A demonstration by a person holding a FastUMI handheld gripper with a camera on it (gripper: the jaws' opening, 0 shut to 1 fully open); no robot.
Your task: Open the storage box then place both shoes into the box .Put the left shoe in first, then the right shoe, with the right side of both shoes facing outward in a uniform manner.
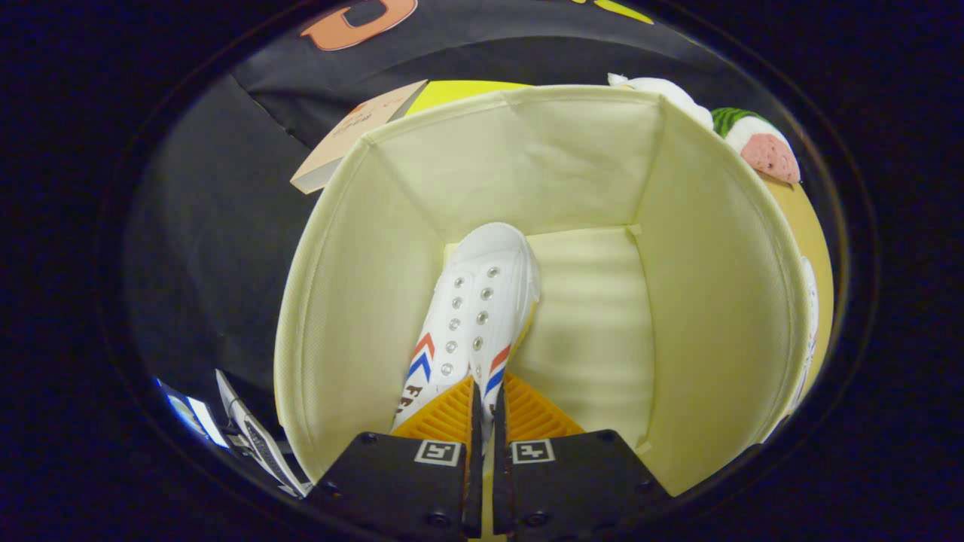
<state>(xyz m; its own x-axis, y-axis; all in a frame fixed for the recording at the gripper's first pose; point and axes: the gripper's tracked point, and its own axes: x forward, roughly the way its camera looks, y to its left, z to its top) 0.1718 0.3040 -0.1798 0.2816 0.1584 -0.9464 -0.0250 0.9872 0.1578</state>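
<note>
Holding the gripper (486,399) down inside the storage box (708,301), you had its two fingers almost pressed together. They were pinching a thin bit of the white shoe (474,309) near its back end, and only a thin gap showed between them.

That shoe was the only shoe in the box. It ran from the fingertips toward 12 o'clock, with its toe pointing at the far wall. It had silver lace holes but no laces, and red and blue stripes on both sides by the fingers. You could see some dark letters low on its side at about 8 o'clock from the tips. It sat over to the 9 o'clock half of the box floor. The floor toward 3 o'clock was bare and pale yellow. I could not tell if the shoe was resting on the floor or hanging in your grip.

The box was open at the top, with soft cream walls all around the shoe.

Outside the box, past its far corner at 11 o'clock, a flat tan card (354,135) leaned out. At 1 o'clock, past the rim, sat a soft toy (757,143) with green, white and pink parts. At 8 o'clock, beside the near wall, some shiny thin things (252,436) lay on the dark cloth (203,248). I could not tell what they were.
</note>
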